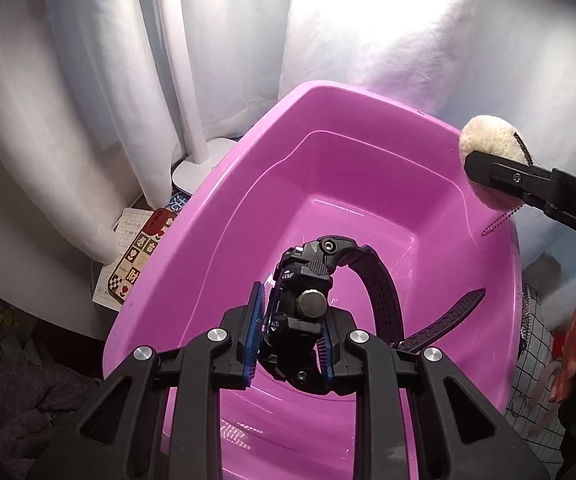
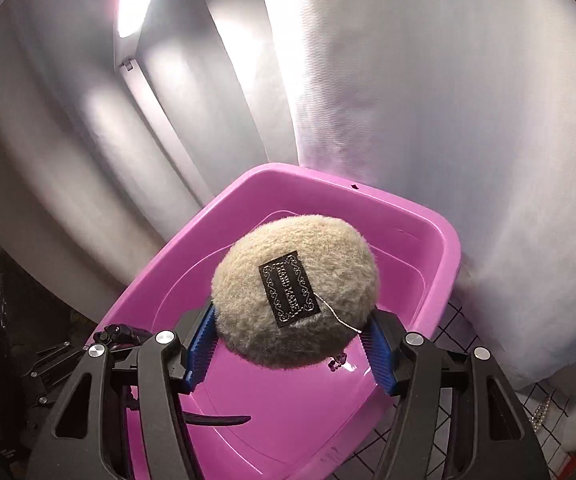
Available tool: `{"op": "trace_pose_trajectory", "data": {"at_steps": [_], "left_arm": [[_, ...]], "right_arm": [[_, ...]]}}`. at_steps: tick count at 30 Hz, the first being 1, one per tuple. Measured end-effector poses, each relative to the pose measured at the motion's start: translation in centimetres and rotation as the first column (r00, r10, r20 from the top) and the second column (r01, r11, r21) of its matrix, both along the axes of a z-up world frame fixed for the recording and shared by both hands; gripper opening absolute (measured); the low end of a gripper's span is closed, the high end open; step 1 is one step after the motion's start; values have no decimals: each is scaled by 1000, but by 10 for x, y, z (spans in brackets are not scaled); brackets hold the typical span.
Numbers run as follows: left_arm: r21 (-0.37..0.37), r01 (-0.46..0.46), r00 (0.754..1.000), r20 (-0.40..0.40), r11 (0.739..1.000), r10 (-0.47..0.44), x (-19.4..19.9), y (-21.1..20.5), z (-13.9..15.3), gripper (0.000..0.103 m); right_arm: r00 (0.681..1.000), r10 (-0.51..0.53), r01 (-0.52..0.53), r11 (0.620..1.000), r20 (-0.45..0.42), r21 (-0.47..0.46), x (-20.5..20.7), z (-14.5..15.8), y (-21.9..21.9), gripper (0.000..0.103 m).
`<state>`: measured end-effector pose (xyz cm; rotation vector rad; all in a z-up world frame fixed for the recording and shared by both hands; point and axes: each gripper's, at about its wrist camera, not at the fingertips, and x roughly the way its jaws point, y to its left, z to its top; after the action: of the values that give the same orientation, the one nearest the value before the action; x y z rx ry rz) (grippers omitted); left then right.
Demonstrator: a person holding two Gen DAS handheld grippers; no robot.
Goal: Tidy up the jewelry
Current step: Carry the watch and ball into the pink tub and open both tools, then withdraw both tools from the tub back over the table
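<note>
A pink plastic tub (image 1: 224, 216) fills the middle of both views; its far rim also shows in the right wrist view (image 2: 272, 174). My left gripper (image 1: 288, 340) is shut on a black wristwatch (image 1: 308, 280) and holds it over the tub, its perforated strap (image 1: 384, 292) hanging down. My right gripper (image 2: 292, 344) is shut on a round beige plush pompom (image 2: 300, 280) with a black label and a small bead chain, held over the tub's right side. The pompom (image 1: 484, 136) shows at the right in the left wrist view too.
White curtains (image 1: 88, 80) hang behind the tub. A white lamp base (image 1: 196, 164) and a patterned card (image 1: 136, 260) lie at the left. A black-gridded white cloth (image 2: 468, 328) with rhinestone jewelry (image 2: 542, 412) lies at the right.
</note>
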<state>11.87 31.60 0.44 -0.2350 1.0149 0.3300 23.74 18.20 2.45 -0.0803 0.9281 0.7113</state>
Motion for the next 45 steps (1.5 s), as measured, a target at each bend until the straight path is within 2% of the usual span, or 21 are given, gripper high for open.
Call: {"op": "trace_pose_trajectory", "data": {"at_steps": [5,7,11,17,21,25,26,28,29,30,33,45], "left_arm": [[-16,21,997,-75,1000,-23,14,5,-17,24],[-25,27,994,-105,999,-30,17,6,-25,24],[-43,21,989,-146,999,-27,21,10,-35,24],[-55,-3,988,-151,998,-5,22,19,-39,24],[-63,-8,987,-159,998,-3,22,19,-39,24],[-58,-19,985,-172,998,9,23,23,-41,26],[-63,-23,985,-171,998,12,23,23,-40,28],[-30,-27,987,-162,999,22,22,20,-35,49],[-22,-24,989,-148,999,21,21,20,-32,67],[-18,-18,992,-128,1000,16,20,18,-27,72],[8,-10,994,-112,1000,11,19,17,-20,72],[-1,-30,994,-106,1000,29,7,16,-18,72]], "right_arm": [[993,-8,-9,990,-121,-138,30,-33,24,62],[996,-5,-15,978,-94,-208,34,-35,35,61],[992,8,-38,969,-124,-244,42,-36,44,61],[984,74,-121,949,-165,-291,51,-50,73,61],[976,62,-127,940,-209,-316,58,-63,77,61],[975,52,-123,937,-217,-328,63,-65,77,62],[973,48,-123,935,-226,-332,66,-66,82,65],[970,24,-111,929,-241,-354,69,-69,82,66],[969,12,-105,926,-249,-363,74,-71,84,66],[967,6,-102,926,-255,-363,77,-72,85,66],[969,7,-97,931,-249,-352,77,-71,83,67],[969,13,-97,938,-246,-334,66,-64,75,69]]}}
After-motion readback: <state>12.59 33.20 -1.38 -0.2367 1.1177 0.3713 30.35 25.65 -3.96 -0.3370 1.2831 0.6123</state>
